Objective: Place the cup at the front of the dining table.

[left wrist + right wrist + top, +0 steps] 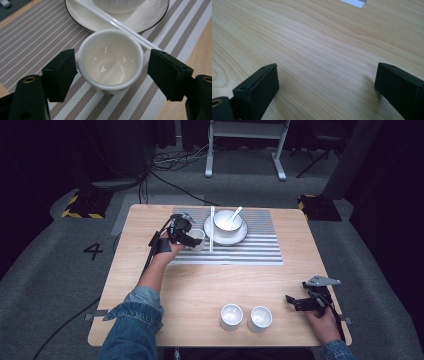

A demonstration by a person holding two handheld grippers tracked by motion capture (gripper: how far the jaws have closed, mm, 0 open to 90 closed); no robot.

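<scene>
Glossy white ceramic cup (110, 62) on a woven striped placemat (35, 37); matt wooden table (317, 50).

Cup (110, 61) on placemat (32, 37), left of chopsticks (117, 23); plate (147, 17) behind.

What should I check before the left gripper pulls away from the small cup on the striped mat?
1. Cup upright on the striped mat: ok.
2. Left gripper let go: ok on one side, where a gap shows at one pad; the other pad sits right at the rim, contact cannot tell.
3. Chopsticks clear of the cup: cannot tell; they cross just behind its rim.
4. Plate with bowl and spoon undisturbed: ok.
5. Two spare cups upright near the table edge: ok.
6. Right gripper open and empty over bare table: ok.
</scene>
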